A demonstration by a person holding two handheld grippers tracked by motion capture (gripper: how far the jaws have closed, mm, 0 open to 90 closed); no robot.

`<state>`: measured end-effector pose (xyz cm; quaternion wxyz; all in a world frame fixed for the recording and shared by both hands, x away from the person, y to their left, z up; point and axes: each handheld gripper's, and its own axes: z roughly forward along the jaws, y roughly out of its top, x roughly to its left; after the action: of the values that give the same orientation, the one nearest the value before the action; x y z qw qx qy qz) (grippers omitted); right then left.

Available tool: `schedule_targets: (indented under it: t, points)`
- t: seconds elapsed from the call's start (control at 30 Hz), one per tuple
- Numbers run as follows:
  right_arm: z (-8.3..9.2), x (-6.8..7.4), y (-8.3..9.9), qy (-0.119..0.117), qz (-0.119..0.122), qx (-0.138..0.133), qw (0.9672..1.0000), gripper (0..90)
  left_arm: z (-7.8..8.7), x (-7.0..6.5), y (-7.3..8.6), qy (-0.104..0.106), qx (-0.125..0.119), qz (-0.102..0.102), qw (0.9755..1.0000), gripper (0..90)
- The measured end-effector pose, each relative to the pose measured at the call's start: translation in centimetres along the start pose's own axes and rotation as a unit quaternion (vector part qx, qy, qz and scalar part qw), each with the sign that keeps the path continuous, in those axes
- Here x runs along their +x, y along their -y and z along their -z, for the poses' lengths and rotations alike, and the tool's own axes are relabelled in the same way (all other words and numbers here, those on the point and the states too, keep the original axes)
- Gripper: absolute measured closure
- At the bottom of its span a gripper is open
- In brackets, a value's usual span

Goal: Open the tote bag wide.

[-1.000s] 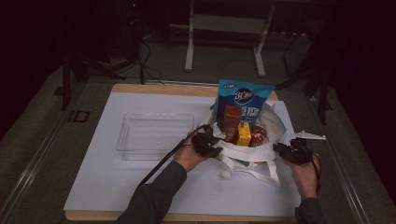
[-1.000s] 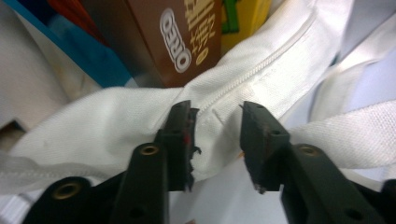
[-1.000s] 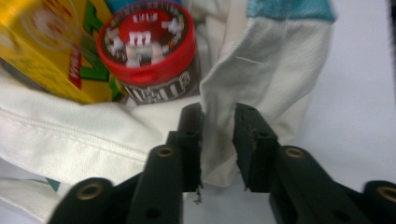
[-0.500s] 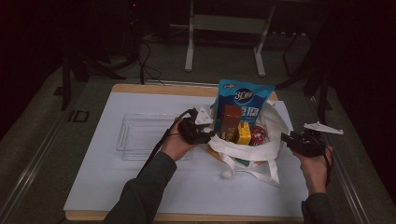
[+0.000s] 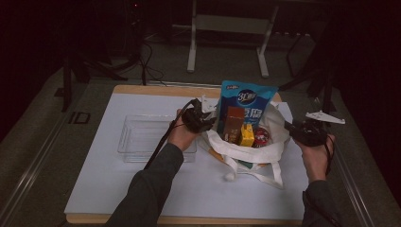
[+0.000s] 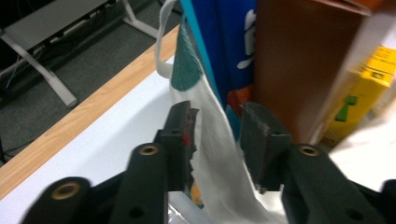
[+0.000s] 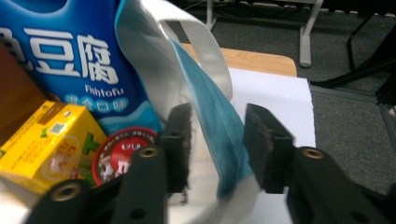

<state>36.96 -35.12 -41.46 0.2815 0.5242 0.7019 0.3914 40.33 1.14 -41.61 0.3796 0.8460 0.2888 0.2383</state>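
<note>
A white tote bag (image 5: 246, 155) with a teal lining stands on the white mat. It holds a tall blue snack bag (image 5: 246, 97), a brown box (image 5: 233, 124), a yellow box (image 5: 246, 135) and a round red pack (image 5: 260, 137). My left gripper (image 5: 208, 120) straddles the bag's left rim (image 6: 212, 140); its jaws have just been closing, and a gap shows beside the cloth. My right gripper (image 5: 289, 128) straddles the right rim (image 7: 219, 135), its jaws also just closing, the pads apart from the cloth.
A clear plastic tray (image 5: 142, 137) lies on the mat left of the bag, under my left forearm. The bag's straps (image 5: 257, 172) trail toward the front edge. The wooden table edge (image 5: 161, 89) runs along the back, with a metal stand on the floor beyond.
Both hands have risen and moved apart, the left one up and back along the bag's left side, the right one outward. The bag's mouth now stands wider and higher.
</note>
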Motion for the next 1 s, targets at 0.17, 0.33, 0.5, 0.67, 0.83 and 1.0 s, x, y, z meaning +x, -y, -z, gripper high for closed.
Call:
schedule_targets:
  t: [0.17,0.33,0.5,0.67,0.83,1.0]
  points:
    - [-1.2,0.3,-0.5,0.008,0.012,0.014,0.9998,85.7,-1.2,0.5,-0.3,-0.008,0.010,0.004,0.9999,82.4]
    - [-2.7,0.4,-0.3,0.011,0.007,0.030,0.9995,88.0,-2.8,1.0,-0.5,-0.013,0.033,0.011,0.9993,86.1]
    - [-4.4,0.3,0.6,0.011,-0.009,0.053,0.9985,88.4,-4.8,0.7,-0.1,-0.019,0.067,-0.008,0.9975,87.0]
    - [-5.7,0.2,1.1,0.019,-0.020,0.081,0.9963,88.6,-6.9,0.4,0.6,-0.023,0.103,-0.010,0.9944,87.3]
    - [-6.7,0.0,2.2,0.017,-0.028,0.097,0.9947,88.8,-7.9,0.3,1.1,-0.022,0.122,-0.012,0.9922,87.6]
    - [-7.6,-0.2,3.2,0.021,-0.050,0.119,0.9915,88.9,-8.6,0.5,1.4,-0.020,0.141,0.009,0.9897,87.5]
